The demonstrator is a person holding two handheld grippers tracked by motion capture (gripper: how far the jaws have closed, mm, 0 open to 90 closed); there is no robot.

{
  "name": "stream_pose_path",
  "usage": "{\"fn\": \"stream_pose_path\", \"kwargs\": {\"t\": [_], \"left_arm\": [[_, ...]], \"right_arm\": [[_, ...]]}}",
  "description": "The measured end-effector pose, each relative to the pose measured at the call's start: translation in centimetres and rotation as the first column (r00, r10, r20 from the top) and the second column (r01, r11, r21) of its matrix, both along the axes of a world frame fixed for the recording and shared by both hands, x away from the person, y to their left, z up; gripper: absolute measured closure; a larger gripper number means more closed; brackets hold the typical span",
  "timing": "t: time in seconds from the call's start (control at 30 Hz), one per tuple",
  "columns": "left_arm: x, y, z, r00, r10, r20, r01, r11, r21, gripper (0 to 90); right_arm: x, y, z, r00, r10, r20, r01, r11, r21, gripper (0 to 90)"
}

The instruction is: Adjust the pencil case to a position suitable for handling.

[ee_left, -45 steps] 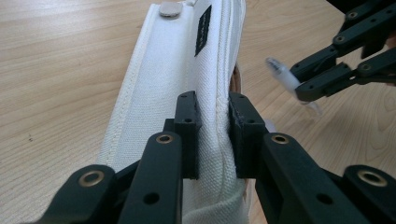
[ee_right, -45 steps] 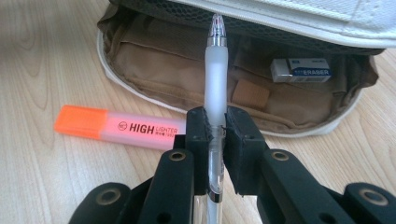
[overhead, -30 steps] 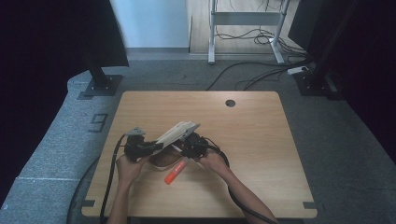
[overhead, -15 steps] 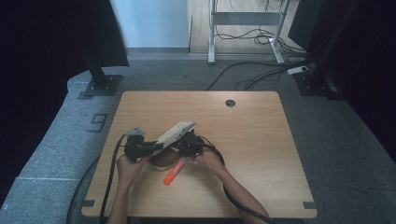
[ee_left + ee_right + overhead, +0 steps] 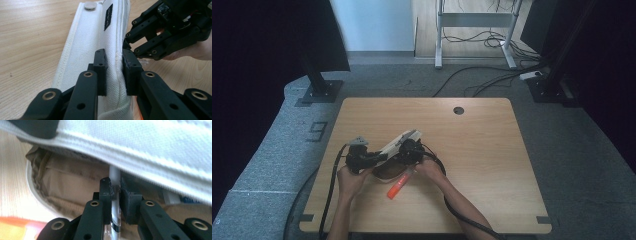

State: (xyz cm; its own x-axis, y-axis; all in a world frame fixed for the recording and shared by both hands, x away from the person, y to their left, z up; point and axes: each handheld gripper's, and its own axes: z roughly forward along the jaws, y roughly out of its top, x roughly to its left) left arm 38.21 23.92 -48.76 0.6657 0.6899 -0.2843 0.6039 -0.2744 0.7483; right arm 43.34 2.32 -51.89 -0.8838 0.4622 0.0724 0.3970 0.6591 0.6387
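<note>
Near the front-left part of the tabletop (image 5: 492, 150), the white fabric pencil case (image 5: 401, 142) is sitting tilted with its flap lifted, and compared with a second ago it is lying lower and nearer the front edge, while the right gripper (image 5: 408, 152) is pressing in closer under the flap. That suggests the loading step is well under way. The left gripper (image 5: 113, 66) is staying clamped on the case's upper edge, holding the mouth open. The right gripper is closed on a slim clear-and-white pen (image 5: 114, 202), pushing its tip into the tan lining. An orange marker (image 5: 396, 187) is lying just beside the hands toward the front edge, seemingly waiting its turn. The drooping flap is crowding the pen's path.
</note>
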Motion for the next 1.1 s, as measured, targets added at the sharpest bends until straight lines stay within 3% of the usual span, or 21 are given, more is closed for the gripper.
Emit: {"fn": "stream_pose_path", "kwargs": {"t": [0.53,0.6,0.8,1.1], "left_arm": [[0.0,0.0,0.0,1.0000,-0.003,0.002,0.003,1.0000,0.003,75.9],[0.0,-0.1,0.0,1.0000,-0.004,0.006,0.004,1.0000,0.006,75.8],[0.0,0.0,-0.1,1.0000,-0.005,0.006,0.005,1.0000,0.006,75.7],[0.0,0.0,-0.1,1.0000,-0.007,0.005,0.007,1.0000,0.000,75.4]], "right_arm": [[0.2,1.4,-0.7,0.9999,0.002,0.015,-0.003,1.000,0.020,76.7],[0.2,1.2,-0.6,0.9998,0.005,0.018,-0.006,1.000,0.017,72.6],[-0.8,0.1,0.6,0.9997,0.016,0.019,-0.016,1.000,0.019,65.7],[-2.1,-3.1,1.2,0.9999,-0.008,0.012,0.008,0.999,0.032,65.0]]}}
